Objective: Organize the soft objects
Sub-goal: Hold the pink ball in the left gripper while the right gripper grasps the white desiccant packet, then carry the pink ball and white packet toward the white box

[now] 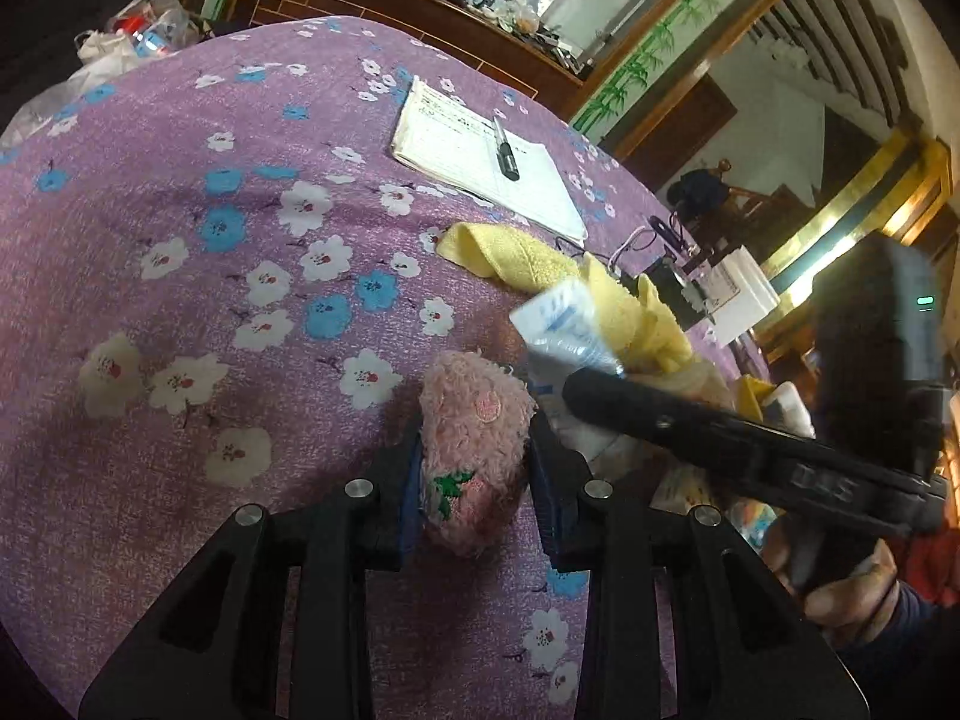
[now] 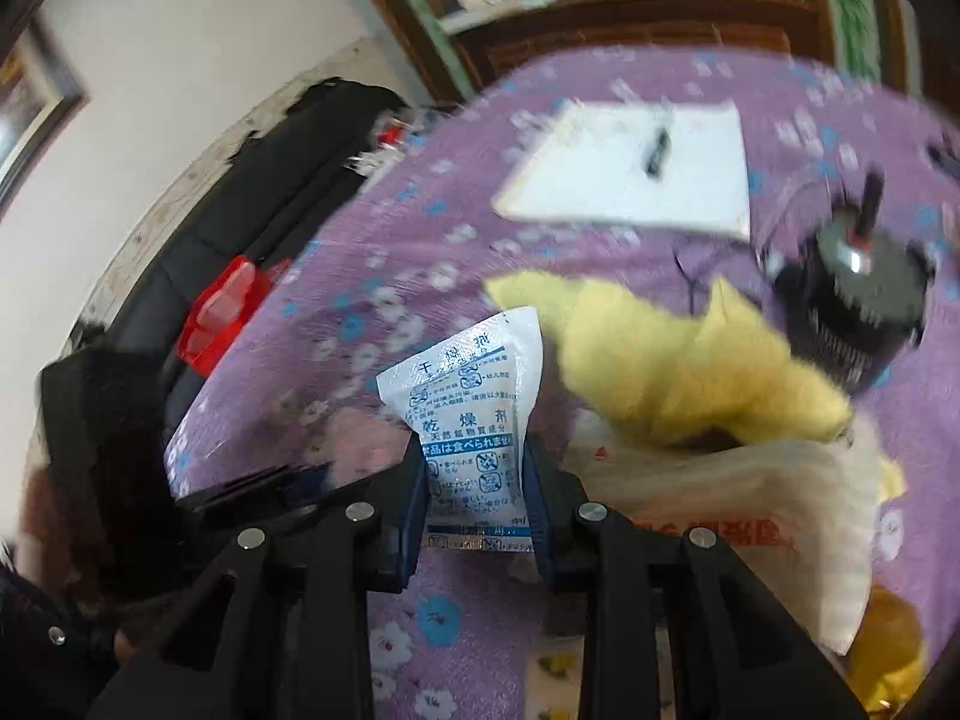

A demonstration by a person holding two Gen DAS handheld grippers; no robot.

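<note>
- The left gripper (image 1: 474, 468) is clamped on a pink plush toy (image 1: 471, 456), its two blue-padded fingers (image 1: 414, 498) pressing the toy's flanks.
- The toy's long axis runs along the fingers, pointing away from the camera; its far end rises past the fingertips, above the purple floral cloth (image 1: 180, 252).
- The right gripper (image 2: 477, 480) is closed on a white desiccant sachet (image 2: 471, 420), gripped at its lower half; its long axis stands upright and the top edge fans out wider above the fingers.
- In the left wrist view the sachet (image 1: 561, 324) sits just right of the plush toy, near the yellow towel (image 1: 516, 255).
- The yellow towel (image 2: 672, 372) lies crumpled just right of the sachet, partly over a pale plastic bag (image 2: 750, 516).
- Behind lie a white notepad (image 1: 492, 168) with a pen (image 1: 507, 150), and a dark round device (image 2: 852, 300) near the table's right edge.
- The cloth to the left of the plush toy lies bare and wide.
</note>
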